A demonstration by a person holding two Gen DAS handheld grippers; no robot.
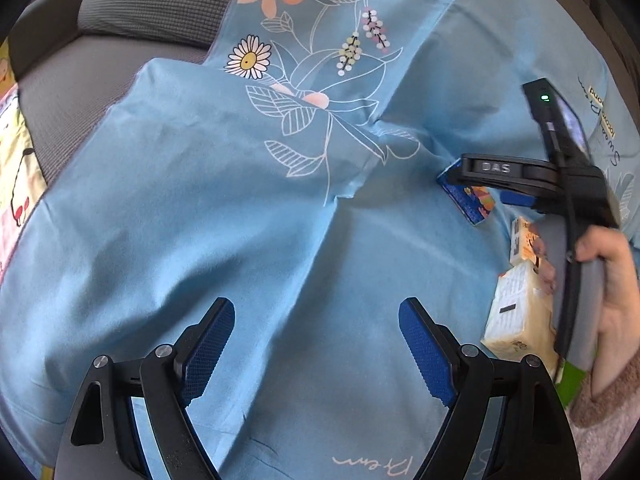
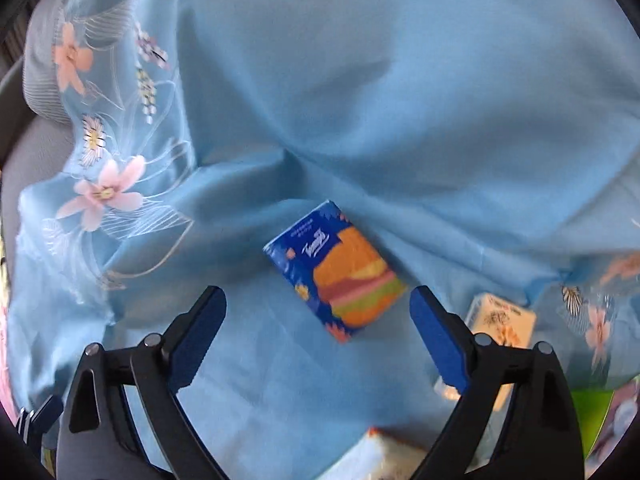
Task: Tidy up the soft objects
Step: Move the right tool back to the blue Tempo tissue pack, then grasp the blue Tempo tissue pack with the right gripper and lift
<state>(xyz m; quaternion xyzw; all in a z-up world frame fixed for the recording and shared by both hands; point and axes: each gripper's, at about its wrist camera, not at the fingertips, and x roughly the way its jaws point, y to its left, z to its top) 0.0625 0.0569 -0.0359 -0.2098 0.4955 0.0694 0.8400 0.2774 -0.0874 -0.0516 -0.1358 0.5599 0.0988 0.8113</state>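
I am looking down on a light blue floral sheet [image 1: 224, 216] that is covering nearly the whole surface, with a grey cushion [image 1: 160, 0] lying at its far edge. My left claw [image 1: 316, 344] is hanging over bare cloth, its jaws spread wide and nothing between them. Only the left view is showing the hand [image 1: 612, 280] carrying my right claw [image 2: 318, 320], and a pale tissue pack [image 1: 520, 320] beside it. The right view alone is showing the blue tissue pack [image 2: 336, 272] face up on the sheet, just ahead of the right claw's parted, empty jaws, untouched.
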